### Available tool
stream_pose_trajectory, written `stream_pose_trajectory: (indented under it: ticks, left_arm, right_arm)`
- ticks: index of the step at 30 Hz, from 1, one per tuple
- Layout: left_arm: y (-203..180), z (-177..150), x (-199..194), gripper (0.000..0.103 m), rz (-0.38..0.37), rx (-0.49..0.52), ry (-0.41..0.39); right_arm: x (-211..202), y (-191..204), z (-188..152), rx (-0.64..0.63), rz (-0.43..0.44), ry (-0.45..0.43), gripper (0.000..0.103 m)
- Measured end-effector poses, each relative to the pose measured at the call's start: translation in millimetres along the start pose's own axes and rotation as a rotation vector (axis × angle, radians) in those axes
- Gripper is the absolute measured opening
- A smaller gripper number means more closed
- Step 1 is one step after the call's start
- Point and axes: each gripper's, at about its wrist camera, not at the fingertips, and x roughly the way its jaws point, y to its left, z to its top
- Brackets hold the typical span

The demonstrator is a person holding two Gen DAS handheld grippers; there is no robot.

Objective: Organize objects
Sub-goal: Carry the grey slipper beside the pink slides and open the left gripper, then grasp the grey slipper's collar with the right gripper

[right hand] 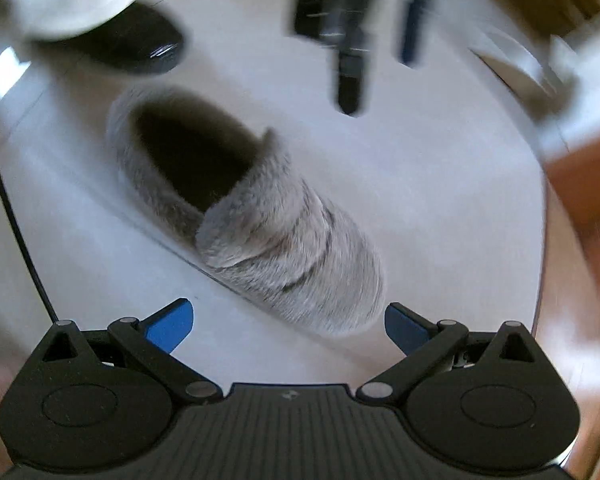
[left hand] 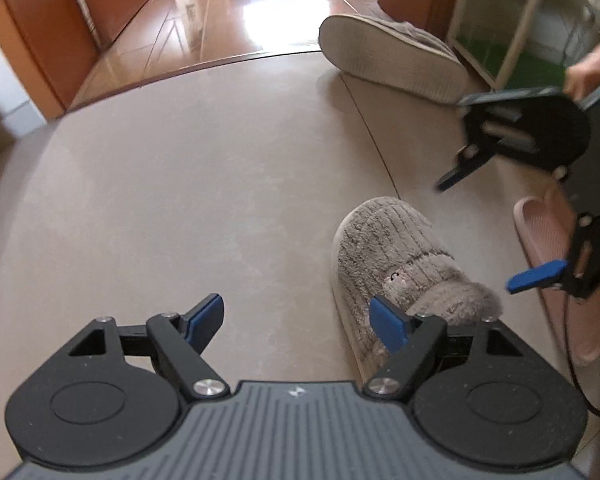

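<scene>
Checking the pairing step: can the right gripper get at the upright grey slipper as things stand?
Probably yes. The right gripper has open, empty jaws, and the grey slipper lies just beyond them on bare floor, with nothing between.

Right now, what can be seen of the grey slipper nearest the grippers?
The grey slipper is fluffy, ribbed plush with a furry collar, a pale sole edge and a small stitched face. It sits upright on the pale floor, opening empty. No gripper holds it; a pink slipper lies nearby.

Grey ribbed fuzzy slipper (left hand: 396, 264); pink slipper (left hand: 548, 240); blue-tipped black left tongs (left hand: 300, 320).
</scene>
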Motion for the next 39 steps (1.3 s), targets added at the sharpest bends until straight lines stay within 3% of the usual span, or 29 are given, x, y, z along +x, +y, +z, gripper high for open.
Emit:
stream_pose_trajectory:
  ticks: [6,11,18,20,23,29,39]
  left_arm:
    - [16,-9,5,0.08,0.038,-0.031,0.006]
    - [21,-15,5,0.08,0.05,-0.029,0.012]
    - [37,-19,5,0.08,0.055,-0.087,0.023]
    - [40,-20,3,0.08,0.058,-0.1,0.018]
    - [42,-21,3,0.08,0.069,-0.11,0.015]
    - [48,-19,3,0.08,0.077,-0.119,-0.003]
    - [59,-17,-5,0.08,0.076,-0.168,-0.051]
  right_arm:
    - [25,-3,19,-0.335,0.071,-0.021,0.103]
    - [40,7,22,-0.498,0.102,-0.052,0.102]
    - [52,19,17,-0.596,0.121,-0.051,0.089]
    - [52,20,17,-0.582,0.128,-0.034,0.079]
    - [49,20,19,-0.517,0.12,-0.009,0.068]
    - [39,20,25,-0.263,0.105,0.05,0.062]
    - [26,18,27,0.368,0.079,0.203,0.059]
